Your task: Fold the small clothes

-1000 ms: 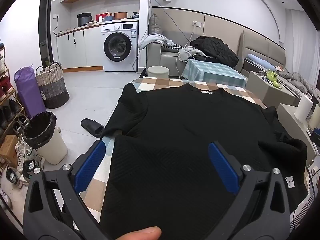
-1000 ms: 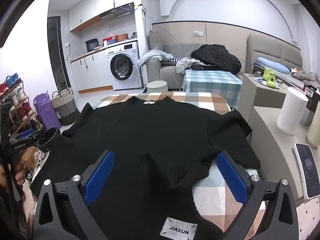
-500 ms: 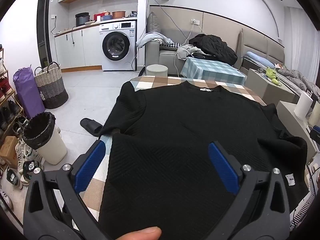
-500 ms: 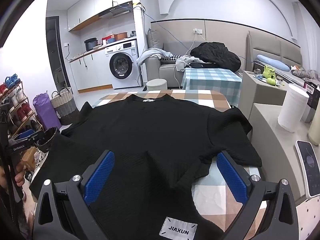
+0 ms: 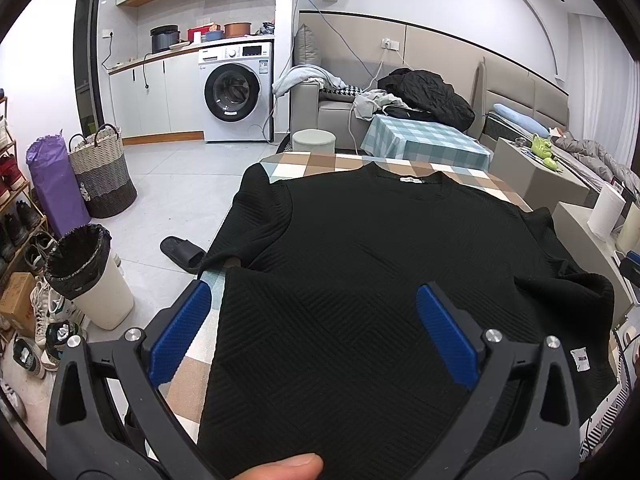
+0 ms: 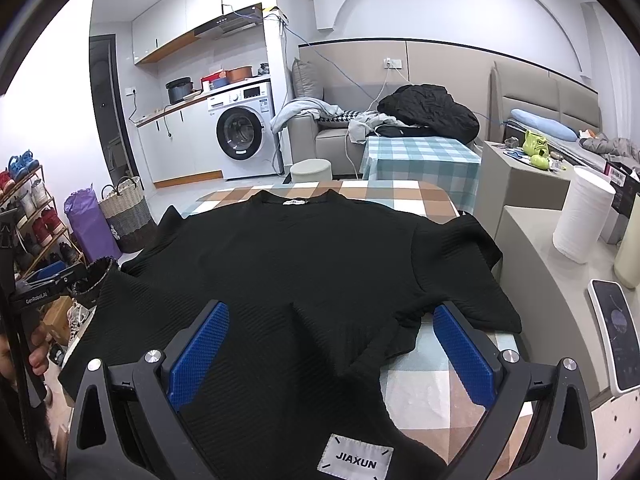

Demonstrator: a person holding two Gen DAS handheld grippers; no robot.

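Note:
A black textured top (image 5: 360,264) lies spread on the checkered table (image 5: 320,164), collar at the far end and sleeves out to both sides. My left gripper (image 5: 314,332) hovers open over the near left hem, nothing pinched between its blue pads. A fingertip (image 5: 288,466) shows at the bottom edge. In the right wrist view the same top (image 6: 304,264) fills the middle, with a white JIAXUN label (image 6: 355,458) at the near hem. My right gripper (image 6: 331,354) is open above the near right part, where the cloth is rumpled.
On the floor to the left are a lined trash bin (image 5: 86,276), a black slipper (image 5: 182,254) and a woven basket (image 5: 104,176). To the right, a paper roll (image 6: 582,220) and a flat white device (image 6: 618,332) sit on a ledge. A blue-checked table (image 5: 424,140) stands beyond.
Almost nothing: both views drift only slightly, the top lies the same way and both grippers stay open.

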